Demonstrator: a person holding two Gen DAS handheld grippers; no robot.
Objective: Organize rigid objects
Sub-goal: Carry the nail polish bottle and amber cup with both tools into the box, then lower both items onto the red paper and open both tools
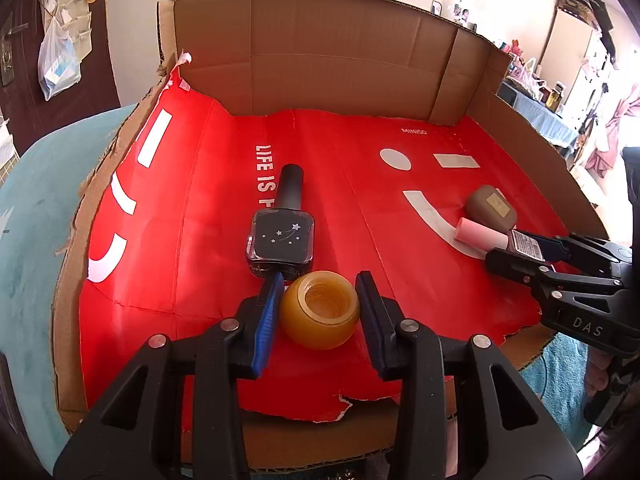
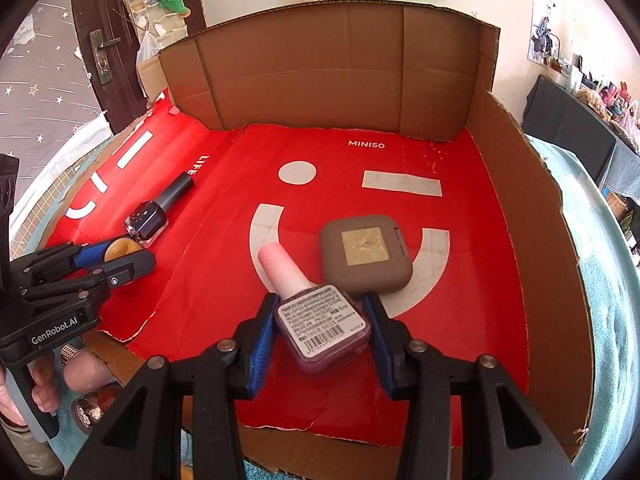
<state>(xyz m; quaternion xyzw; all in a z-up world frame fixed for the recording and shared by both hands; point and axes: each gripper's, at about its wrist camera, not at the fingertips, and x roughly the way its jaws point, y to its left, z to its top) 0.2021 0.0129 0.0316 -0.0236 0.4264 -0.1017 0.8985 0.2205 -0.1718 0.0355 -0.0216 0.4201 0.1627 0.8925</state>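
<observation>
Left wrist: two bottles (image 1: 280, 236), one jar (image 1: 320, 310), perhaps compact (image 1: 491, 207).

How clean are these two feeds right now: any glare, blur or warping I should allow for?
Left wrist view: sharp at centre; soft sheen on the red liner beside the dark bottle; the room at far right is washed out; fisheye bows the box wall. Right wrist view: the label on the pink-capped bottle reads crisply; the compact casts only a soft shadow; edges curve and darken.
</observation>
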